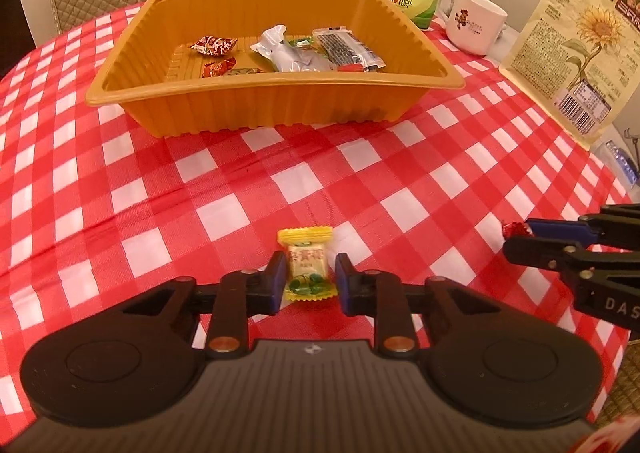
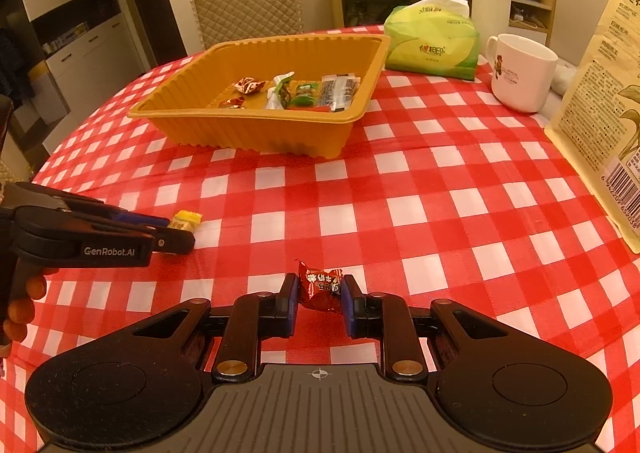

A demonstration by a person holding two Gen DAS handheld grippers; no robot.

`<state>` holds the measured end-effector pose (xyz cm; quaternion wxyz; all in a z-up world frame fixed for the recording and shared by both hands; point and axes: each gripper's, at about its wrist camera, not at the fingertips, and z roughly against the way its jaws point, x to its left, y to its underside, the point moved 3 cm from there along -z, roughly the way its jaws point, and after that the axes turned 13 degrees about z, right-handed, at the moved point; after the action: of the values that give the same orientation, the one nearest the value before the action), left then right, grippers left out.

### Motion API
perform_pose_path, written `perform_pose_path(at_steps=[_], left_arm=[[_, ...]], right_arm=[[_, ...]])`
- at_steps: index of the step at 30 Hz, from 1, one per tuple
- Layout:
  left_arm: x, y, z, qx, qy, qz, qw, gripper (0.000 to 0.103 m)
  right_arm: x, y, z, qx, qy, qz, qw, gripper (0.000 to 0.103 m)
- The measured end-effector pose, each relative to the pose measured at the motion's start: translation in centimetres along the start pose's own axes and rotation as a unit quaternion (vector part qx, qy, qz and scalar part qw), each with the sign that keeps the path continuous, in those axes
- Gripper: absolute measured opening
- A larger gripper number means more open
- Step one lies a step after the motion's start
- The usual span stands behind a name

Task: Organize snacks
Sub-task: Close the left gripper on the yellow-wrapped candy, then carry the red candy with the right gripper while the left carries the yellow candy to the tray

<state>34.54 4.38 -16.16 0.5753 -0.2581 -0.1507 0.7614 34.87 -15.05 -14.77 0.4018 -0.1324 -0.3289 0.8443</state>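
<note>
Crinkled red candy (image 2: 322,289), seemingly pinched by right gripper (image 2: 320,299).

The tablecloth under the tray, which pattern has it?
Red and white checks on the tablecloth, clearest in the right wrist view.

Black hand-held gripper (image 1: 307,277), blue pads (image 1: 276,285)

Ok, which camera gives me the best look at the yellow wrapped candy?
The left wrist view. The yellow candy lies face up between the left gripper fingers, print and green picture visible. In the right wrist view, only its crimped end peeks out behind that gripper's fingers.
</note>
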Motion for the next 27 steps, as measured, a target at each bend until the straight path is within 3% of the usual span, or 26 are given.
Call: perform_pose_path(at_steps=[20,27], left_arm=[[0.3,0.4,1.9,-0.006,0.011,-0.010,0.9999,0.018],[1.2,-2.0,5.2,-0.048,0.022,-0.009,0.9986,0.018]], right_arm=[[0.9,-1.2,0.0,-0.012,-0.033,0.009,0.999,0.023],[1.0,-3.7,0.2,-0.033,-0.058,-0.004,0.998,0.023]])
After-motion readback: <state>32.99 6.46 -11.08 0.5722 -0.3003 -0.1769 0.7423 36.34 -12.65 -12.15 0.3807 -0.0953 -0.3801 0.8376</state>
